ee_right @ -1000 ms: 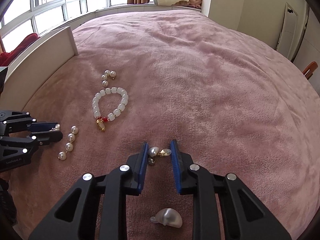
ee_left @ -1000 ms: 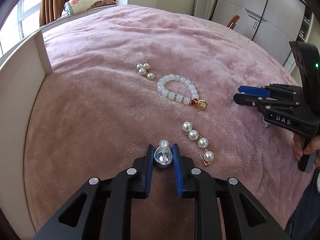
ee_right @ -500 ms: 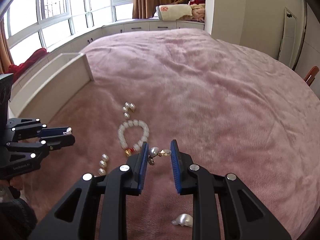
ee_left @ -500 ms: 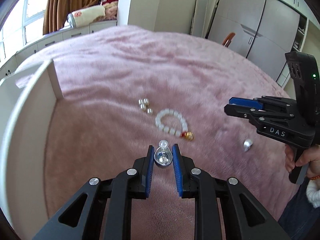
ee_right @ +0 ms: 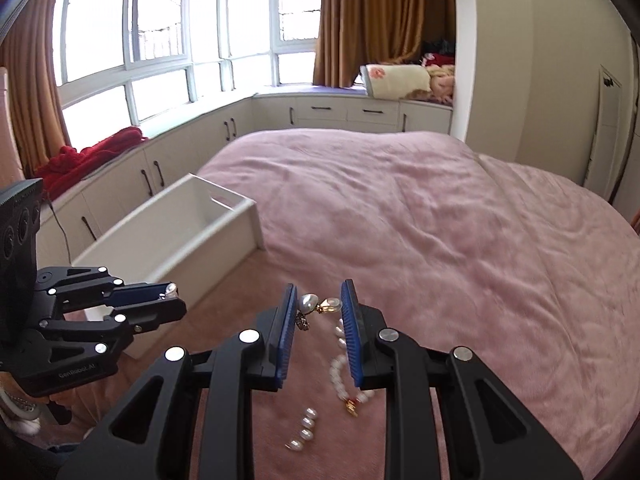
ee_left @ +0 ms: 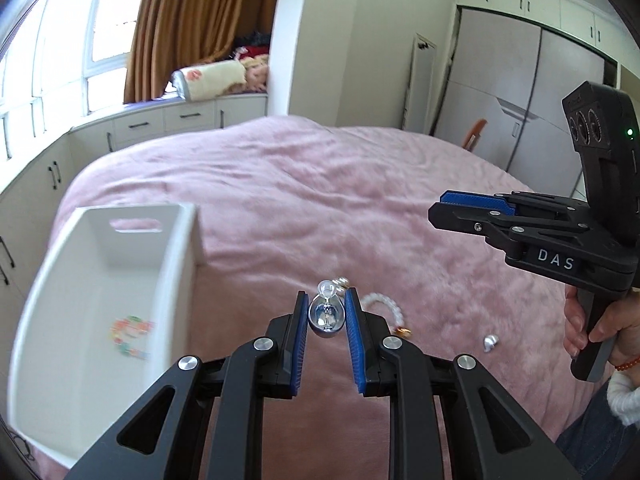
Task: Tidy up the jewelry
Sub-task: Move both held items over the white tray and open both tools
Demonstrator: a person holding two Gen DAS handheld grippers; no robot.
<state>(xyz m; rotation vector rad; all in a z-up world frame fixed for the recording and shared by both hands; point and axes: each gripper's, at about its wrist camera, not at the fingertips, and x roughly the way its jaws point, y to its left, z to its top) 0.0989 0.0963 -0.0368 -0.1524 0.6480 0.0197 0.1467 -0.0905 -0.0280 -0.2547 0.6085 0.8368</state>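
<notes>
Silver earring (ee_left: 326,315): lower centre of the left wrist view, pinched between the blue pads of the left tool (ee_left: 326,312), held above the bed; a clear bead tops it.
Pearl earring (ee_right: 319,305): lower centre of the right wrist view, clamped in the right tool (ee_right: 319,306); a pearl at its left end, a gold piece at its right, a small dark dangle below.
Bracelet (ee_right: 340,372): white beads on the bed below the right tool, with a red and gold charm at its lower end; partly hidden by the tool.
Pearl strand (ee_right: 305,428): four pearls in a row, lower centre of the right wrist view, just left of the bracelet.
Loose piece (ee_left: 491,343): small silver item on the bed, lower right of the left wrist view; probably another earring, too small to tell.
Box (ee_left: 120,268): white, open-topped, at the left of the left wrist view; blurred coloured beads (ee_left: 130,338) lie inside.
Bed (ee_left: 320,200): pink plush cover, carrying box and jewelry.
</notes>
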